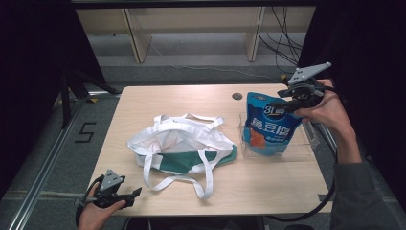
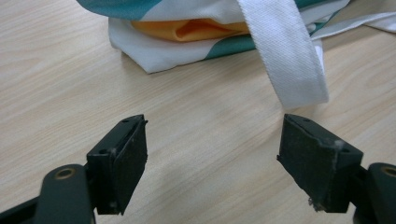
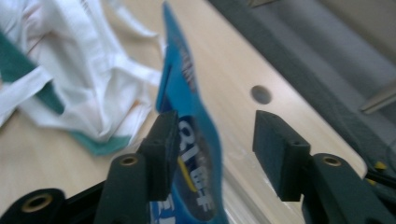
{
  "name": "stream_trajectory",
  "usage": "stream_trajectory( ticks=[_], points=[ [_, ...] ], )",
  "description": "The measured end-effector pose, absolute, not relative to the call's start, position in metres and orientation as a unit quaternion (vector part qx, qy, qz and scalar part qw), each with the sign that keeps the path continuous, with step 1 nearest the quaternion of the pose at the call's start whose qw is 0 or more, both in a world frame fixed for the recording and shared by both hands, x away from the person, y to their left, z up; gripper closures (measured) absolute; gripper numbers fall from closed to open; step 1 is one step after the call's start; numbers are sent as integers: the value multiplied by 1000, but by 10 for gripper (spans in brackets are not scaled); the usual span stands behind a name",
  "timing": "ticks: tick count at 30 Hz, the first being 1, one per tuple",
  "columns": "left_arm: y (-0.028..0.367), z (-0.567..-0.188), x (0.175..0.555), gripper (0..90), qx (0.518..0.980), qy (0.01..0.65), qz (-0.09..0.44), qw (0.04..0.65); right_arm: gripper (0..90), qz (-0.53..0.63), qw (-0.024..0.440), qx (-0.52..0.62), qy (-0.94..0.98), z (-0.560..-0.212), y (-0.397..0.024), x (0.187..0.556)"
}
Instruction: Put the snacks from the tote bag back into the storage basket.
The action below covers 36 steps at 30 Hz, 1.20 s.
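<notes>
Two sets of tongs, both gaping — right tongs (image 3: 210,140) have the blue pouch (image 1: 268,124) between them unpinched, standing in a clear tray (image 1: 306,146). Left tongs (image 2: 212,163) idle beside the tote bag (image 1: 182,146) on the desk (image 1: 268,187) — bagging's all left, I'd say.

A blue snack pouch (image 1: 269,125) carries a large "3L" above white Chinese characters — the last two read "豆腐", the first is too blurred to tell — while the floor left of the table bears a dark "5" marking (image 1: 85,132).
</notes>
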<state>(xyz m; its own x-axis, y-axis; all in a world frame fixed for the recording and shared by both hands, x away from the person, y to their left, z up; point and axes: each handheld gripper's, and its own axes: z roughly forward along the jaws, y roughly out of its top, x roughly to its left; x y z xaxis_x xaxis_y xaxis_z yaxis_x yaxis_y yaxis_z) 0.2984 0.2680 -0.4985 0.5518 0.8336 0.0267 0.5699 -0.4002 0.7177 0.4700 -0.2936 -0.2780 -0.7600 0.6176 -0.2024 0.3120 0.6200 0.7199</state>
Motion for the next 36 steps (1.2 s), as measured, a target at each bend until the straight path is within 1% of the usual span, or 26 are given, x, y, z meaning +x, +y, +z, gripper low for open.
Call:
stream_trajectory(
  ticks=[2, 6, 9, 10, 11, 12, 14, 16, 21, 22, 23, 24, 25, 26, 27, 28, 31, 32, 33, 34, 35, 36],
  points=[
    [268, -499, 298, 228, 814, 432, 195, 336, 459, 368, 219, 294, 855, -278, -296, 463],
    [268, -498, 298, 228, 817, 426, 198, 335, 412, 387, 261, 317, 825, -278, -306, 453],
    [268, -499, 298, 228, 815, 426, 199, 340, 396, 392, 252, 344, 815, -278, -314, 445],
    [269, -498, 299, 228, 817, 425, 198, 336, 392, 397, 261, 345, 810, -279, -316, 443],
    [268, -499, 298, 228, 813, 428, 199, 340, 392, 395, 254, 352, 810, -279, -318, 439],
    [268, -499, 298, 228, 813, 433, 196, 336, 391, 404, 267, 348, 803, -280, -320, 437],
    [269, -498, 299, 227, 817, 425, 199, 335, 388, 406, 256, 365, 798, -282, -324, 429],
    [268, -499, 298, 227, 814, 432, 194, 336, 370, 413, 262, 371, 790, -286, -328, 424],
    [268, -498, 298, 227, 819, 424, 197, 333, 366, 431, 269, 383, 772, -295, -337, 413],
    [264, -501, 298, 226, 797, 444, 197, 358, 364, 435, 275, 386, 766, -297, -338, 411],
    [268, -498, 298, 227, 816, 425, 198, 339, 363, 437, 275, 384, 766, -298, -340, 409],
    [264, -501, 298, 226, 796, 440, 202, 363, 360, 436, 272, 389, 765, -299, -342, 406],
    [265, -500, 298, 226, 802, 437, 200, 355, 358, 439, 273, 390, 762, -301, -343, 403],
    [269, -498, 298, 226, 817, 423, 198, 337, 357, 441, 273, 393, 759, -302, -345, 401],
    [268, -498, 298, 226, 815, 425, 199, 340, 357, 447, 283, 396, 751, -305, -346, 399],
    [265, -500, 297, 226, 800, 438, 199, 358, 355, 446, 290, 393, 750, -307, -348, 398],
    [264, -501, 297, 225, 795, 446, 200, 359, 356, 447, 279, 404, 747, -315, -352, 391],
    [268, -498, 298, 225, 815, 427, 198, 339, 363, 451, 277, 412, 742, -322, -355, 388],
    [268, -498, 298, 225, 816, 424, 200, 339, 363, 451, 277, 412, 742, -322, -355, 388],
    [265, -501, 298, 225, 798, 439, 204, 358, 364, 449, 272, 414, 744, -326, -355, 388],
    [265, -501, 298, 225, 797, 443, 204, 357, 368, 445, 273, 412, 747, -328, -356, 388],
    [268, -498, 297, 225, 812, 428, 200, 343, 379, 441, 266, 419, 748, -331, -357, 387]
  ],
)
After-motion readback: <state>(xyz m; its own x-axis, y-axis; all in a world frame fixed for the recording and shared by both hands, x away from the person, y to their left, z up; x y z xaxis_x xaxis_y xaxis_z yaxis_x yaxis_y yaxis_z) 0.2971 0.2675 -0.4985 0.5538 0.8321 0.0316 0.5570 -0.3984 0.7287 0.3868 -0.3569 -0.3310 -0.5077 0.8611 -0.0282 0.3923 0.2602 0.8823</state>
